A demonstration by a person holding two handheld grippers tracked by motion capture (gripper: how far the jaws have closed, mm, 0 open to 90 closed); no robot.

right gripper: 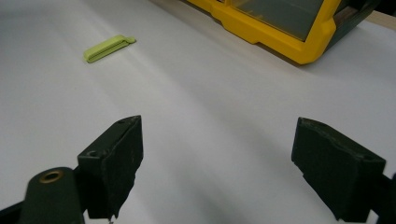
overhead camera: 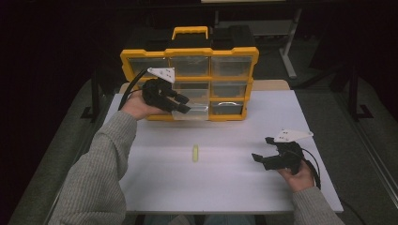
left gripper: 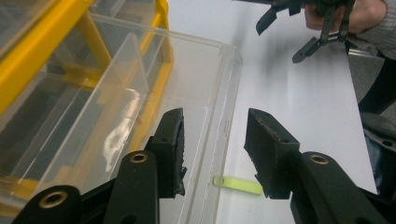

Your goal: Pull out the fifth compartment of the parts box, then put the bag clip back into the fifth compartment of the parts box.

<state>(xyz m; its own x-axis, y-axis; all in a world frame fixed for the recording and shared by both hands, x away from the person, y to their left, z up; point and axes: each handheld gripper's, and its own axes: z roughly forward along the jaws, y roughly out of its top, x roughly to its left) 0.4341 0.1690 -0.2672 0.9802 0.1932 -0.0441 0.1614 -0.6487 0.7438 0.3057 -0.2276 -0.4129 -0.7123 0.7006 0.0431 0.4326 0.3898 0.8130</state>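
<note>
Drawer work sits with your left gripper (overhead camera: 180, 104), whose jaws straddle the front wall of a clear plastic drawer (overhead camera: 195, 112) pulled partway out of the bottom row of the yellow organizer case (overhead camera: 187, 70). In the left gripper view one pad stands inside the drawer (left gripper: 187, 79) and one outside, both just off the wall, so nothing is gripped. Your right gripper (overhead camera: 263, 152) hovers over the white table (overhead camera: 225, 187) near its right edge, jaws spread wide and empty. Between your hands, well apart from both, a small lime-green clip (overhead camera: 195, 153) lies flat on the table in front of the case.
</note>
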